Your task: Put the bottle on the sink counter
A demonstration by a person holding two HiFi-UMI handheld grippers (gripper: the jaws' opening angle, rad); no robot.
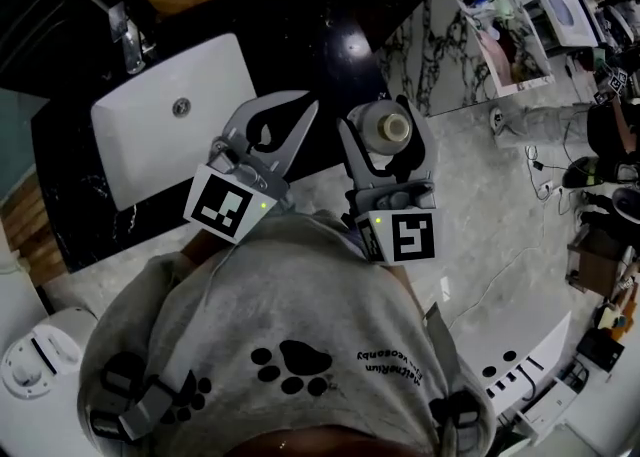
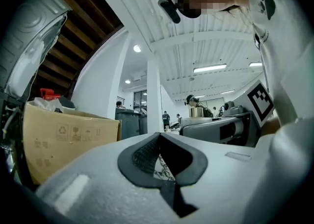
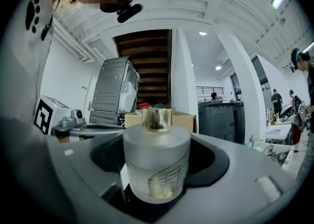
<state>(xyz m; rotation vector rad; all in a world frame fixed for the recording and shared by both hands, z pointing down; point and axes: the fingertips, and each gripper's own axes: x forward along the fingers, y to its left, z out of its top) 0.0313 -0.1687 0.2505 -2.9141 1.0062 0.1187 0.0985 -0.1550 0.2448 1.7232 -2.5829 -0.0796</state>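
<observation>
Head view: the left gripper (image 1: 305,115) had its jaws closed together, empty. The right gripper (image 1: 382,120) clamped the bottle (image 1: 388,128) upright by the edge of the black sink counter (image 1: 330,15), right of the basin (image 1: 150,140).
Left gripper view: the jaws met, with nothing between them.
Right gripper view: the frosted, gold-capped bottle sat gripped between the jaws.

Packing symbols, a recycling sign among them, marked the cardboard box (image 2: 68,142); the lettering (image 1: 398,362) beside a paw print (image 1: 285,360) on the sweatshirt (image 1: 300,285) was unreadable.
</observation>
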